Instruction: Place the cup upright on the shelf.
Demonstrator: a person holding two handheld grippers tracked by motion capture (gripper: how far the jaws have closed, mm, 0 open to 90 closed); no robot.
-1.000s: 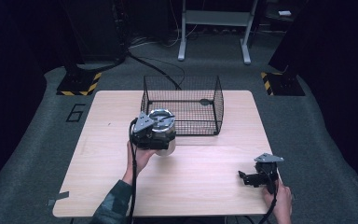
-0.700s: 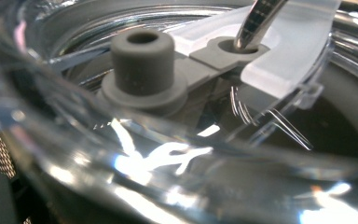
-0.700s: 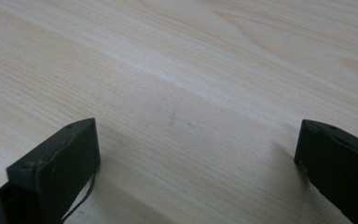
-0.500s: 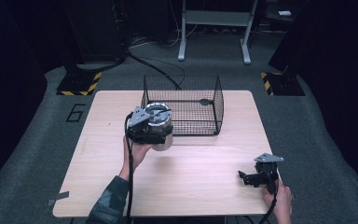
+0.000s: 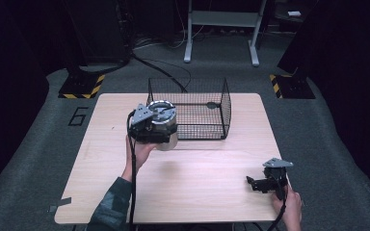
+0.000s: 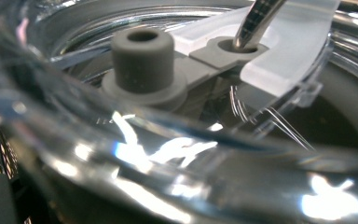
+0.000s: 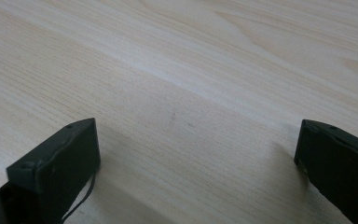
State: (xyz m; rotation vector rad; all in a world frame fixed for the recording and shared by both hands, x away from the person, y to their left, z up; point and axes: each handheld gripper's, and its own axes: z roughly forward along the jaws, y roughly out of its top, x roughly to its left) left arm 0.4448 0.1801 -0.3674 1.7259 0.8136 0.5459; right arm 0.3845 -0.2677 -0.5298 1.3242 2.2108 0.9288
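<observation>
The left gripper [image 5: 160, 126] clasps the glass jar [image 5: 167, 137] near its rim: rigid, slick, breakable, probably weighty; right gripper [image 5: 257, 183] gapes empty.

basket [image 5: 221, 103]: table [image 5: 212, 192] at 12 o'clock, far half
jar [image 5: 163, 124]: at basket's 9 o'clock corner, in left gripper [image 5: 147, 126]
right gripper [image 5: 262, 183]: table at 4 o'clock, on its top

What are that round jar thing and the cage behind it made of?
The jar looks like clear glass or hard plastic, going by the glossy see-through rim with bright glints; its lid has a grey, matte, rubbery-looking knob. The cage appears to be thin black wire mesh.
</observation>
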